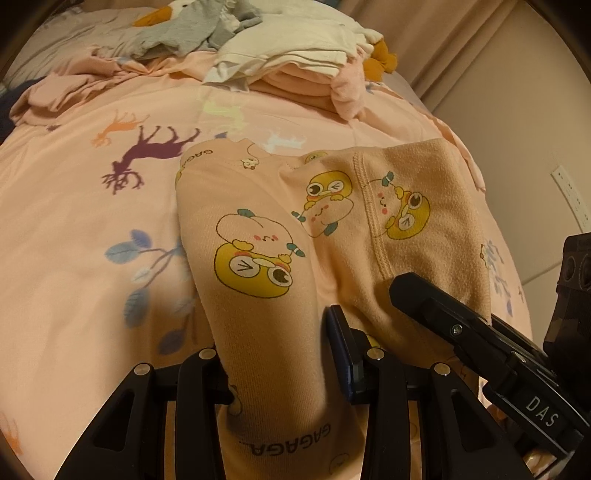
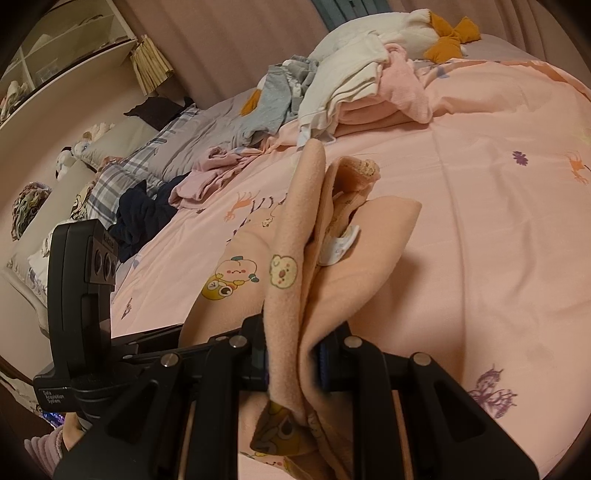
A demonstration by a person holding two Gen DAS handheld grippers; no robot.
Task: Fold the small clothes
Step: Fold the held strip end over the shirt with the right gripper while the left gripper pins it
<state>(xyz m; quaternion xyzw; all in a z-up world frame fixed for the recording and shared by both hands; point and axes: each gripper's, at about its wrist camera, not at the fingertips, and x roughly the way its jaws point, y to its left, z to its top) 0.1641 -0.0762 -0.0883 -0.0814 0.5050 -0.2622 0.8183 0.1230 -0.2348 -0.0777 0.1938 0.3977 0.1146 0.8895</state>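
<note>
A small peach garment (image 1: 266, 221) printed with yellow cartoon ducks lies on the pink bedspread (image 1: 74, 229), partly lifted at its near edge. My left gripper (image 1: 280, 365) is shut on the near edge of the garment. My right gripper (image 2: 295, 365) is shut on a bunched fold of the same garment (image 2: 295, 236), with its white label (image 2: 340, 247) showing. The right gripper also shows in the left wrist view (image 1: 443, 314), resting on the garment's fleecy inside at the right. The left gripper's body appears in the right wrist view (image 2: 85, 295) at the left.
A stack of folded white and pink clothes (image 1: 295, 62) and a plush goose (image 1: 177, 22) lie at the far end of the bed. Loose pink, grey and navy clothes (image 2: 147, 210) lie at the far left. A wall (image 1: 517, 110) runs along the right of the bed.
</note>
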